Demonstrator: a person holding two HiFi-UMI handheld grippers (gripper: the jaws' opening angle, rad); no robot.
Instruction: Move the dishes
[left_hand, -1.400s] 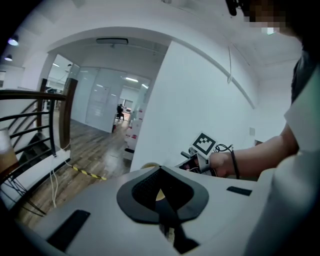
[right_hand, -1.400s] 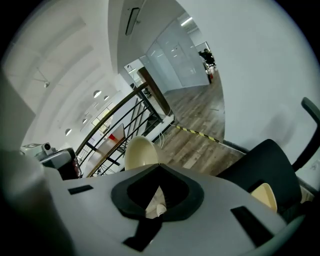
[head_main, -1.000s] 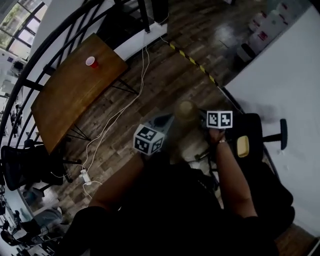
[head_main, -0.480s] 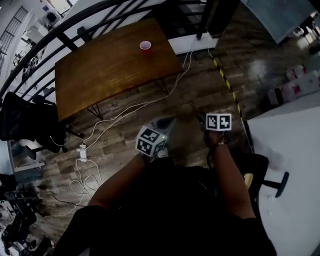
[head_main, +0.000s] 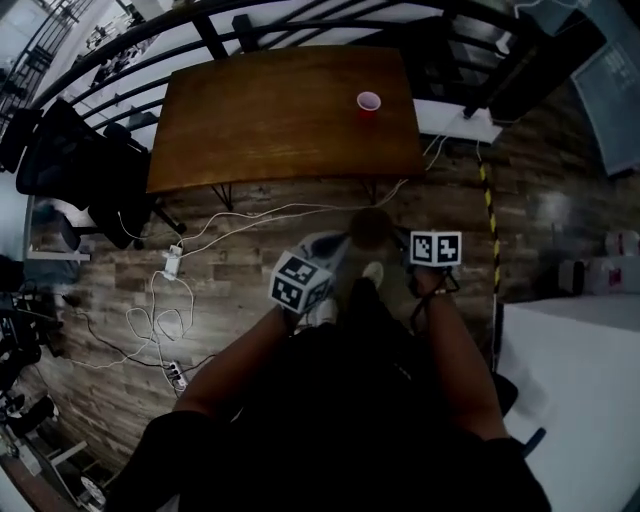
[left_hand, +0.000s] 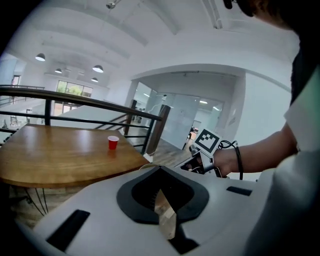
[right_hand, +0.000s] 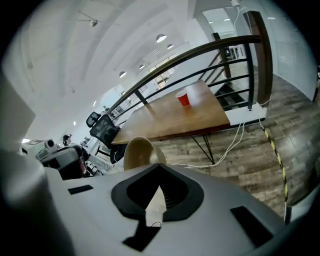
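Head view has me looking steeply down at both tools held close in front of the person's body, above the plank floor (head_main: 250, 260). The left gripper (head_main: 325, 250) and the right gripper (head_main: 405, 240) meet from either side on a tan dish (head_main: 371, 227), well short of the wooden table (head_main: 260, 120), where a red cup (head_main: 368, 102) stands near its right end. Left gripper view gives me its jaws pinched onto a thin tan edge of that dish, and right gripper view shows its jaws clamped the same way on the opposite edge, the dish's rounded body rising just beyond them.
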